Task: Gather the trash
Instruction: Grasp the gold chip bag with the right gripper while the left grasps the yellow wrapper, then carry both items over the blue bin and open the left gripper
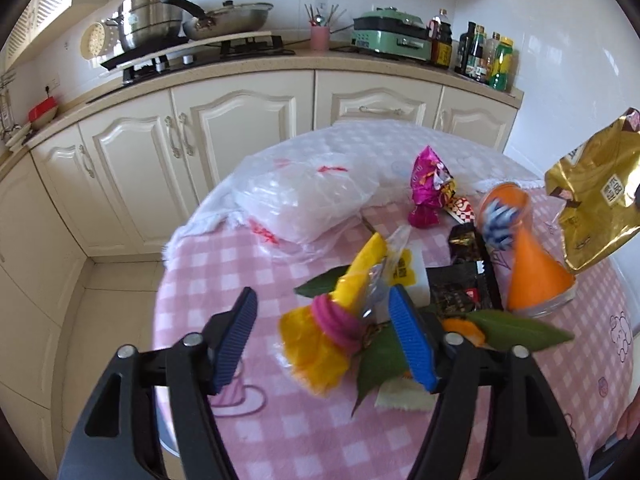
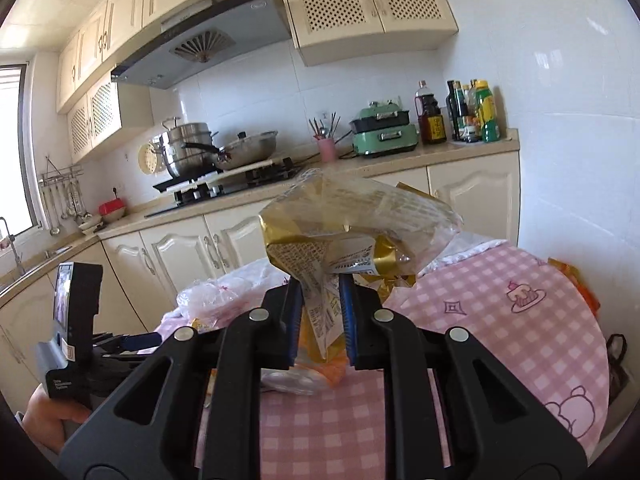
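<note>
My left gripper is open above the pink checked table; a yellow wrapper with a pink ring lies between its blue fingers, over green leaves. Beyond are a clear plastic bag, a magenta wrapper, a black wrapper and an orange bottle on its side. My right gripper is shut on a gold snack bag, held above the table; the bag also shows in the left wrist view at the right edge.
A kitchen counter with stove, pots, a green appliance and bottles runs behind the table. Cream cabinets stand below it. A dark bag sits on the floor beside the table's right edge.
</note>
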`<action>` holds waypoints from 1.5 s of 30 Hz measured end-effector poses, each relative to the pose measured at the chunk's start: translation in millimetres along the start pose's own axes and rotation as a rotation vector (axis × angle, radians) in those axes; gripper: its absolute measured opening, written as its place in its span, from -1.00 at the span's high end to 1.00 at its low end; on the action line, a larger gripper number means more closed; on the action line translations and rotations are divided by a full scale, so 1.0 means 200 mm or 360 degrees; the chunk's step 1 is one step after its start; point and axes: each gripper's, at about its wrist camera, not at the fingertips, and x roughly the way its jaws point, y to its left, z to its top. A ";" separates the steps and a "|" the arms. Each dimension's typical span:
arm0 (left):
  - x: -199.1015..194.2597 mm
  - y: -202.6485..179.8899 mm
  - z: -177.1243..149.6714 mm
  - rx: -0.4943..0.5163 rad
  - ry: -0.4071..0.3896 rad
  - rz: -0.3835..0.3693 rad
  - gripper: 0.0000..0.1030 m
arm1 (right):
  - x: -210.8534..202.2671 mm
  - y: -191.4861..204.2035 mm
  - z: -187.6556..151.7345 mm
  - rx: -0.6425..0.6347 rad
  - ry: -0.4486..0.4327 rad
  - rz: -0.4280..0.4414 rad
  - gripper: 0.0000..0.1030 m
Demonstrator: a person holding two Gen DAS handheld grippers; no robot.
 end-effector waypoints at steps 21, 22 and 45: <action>-0.64 0.27 -0.13 -0.0269 -0.0439 0.0030 0.23 | -0.15 0.42 0.04 -0.0201 -0.0096 0.0176 0.67; -0.66 0.29 -0.15 -0.0277 -0.0451 0.0039 0.23 | -0.16 0.47 0.03 -0.0220 -0.0090 0.0199 0.67; -0.75 1.31 -0.90 -0.0784 -0.0268 0.0537 0.23 | 0.21 1.75 -0.77 -0.0645 0.0567 0.0834 0.66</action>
